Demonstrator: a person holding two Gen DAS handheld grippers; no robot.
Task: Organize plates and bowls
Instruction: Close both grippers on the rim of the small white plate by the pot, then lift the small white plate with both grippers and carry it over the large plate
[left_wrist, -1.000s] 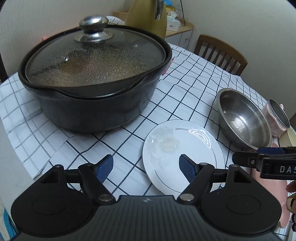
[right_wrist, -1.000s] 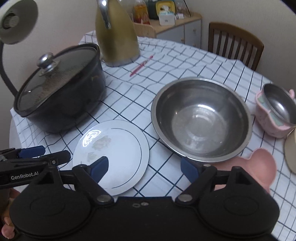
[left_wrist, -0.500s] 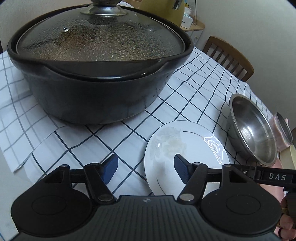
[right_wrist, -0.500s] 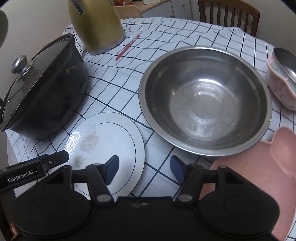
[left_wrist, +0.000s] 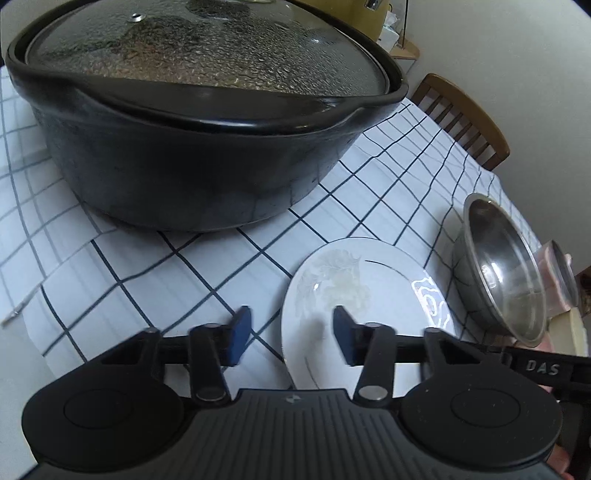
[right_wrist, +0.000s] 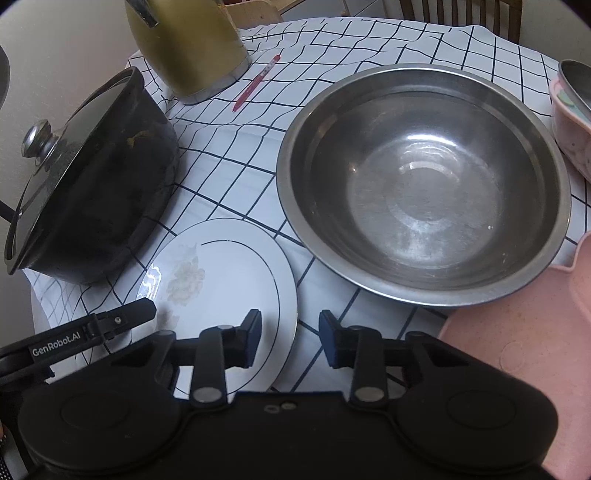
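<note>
2 grippers narrowing over the white plate (left_wrist: 369, 295), which is lying on the checked cloth between the black pot (left_wrist: 192, 155) and the steel bowl (right_wrist: 424, 184).

The left gripper (left_wrist: 291, 334) and right gripper (right_wrist: 290, 338) have just been closing, each straddling an opposite rim; the pads are not yet pressing, so lifting is likely next.

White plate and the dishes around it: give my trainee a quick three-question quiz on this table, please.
1. True or false: the black pot has its glass lid on.
2. What lies on the cloth between the pot and the steel bowl? A) white plate B) cutting board C) mug
3. Are the left tongs and right tongs clamped on the plate, or open with its rim between their fingers?

Key: 1 true; 2 A; 3 open, each with the rim between its fingers.
</note>
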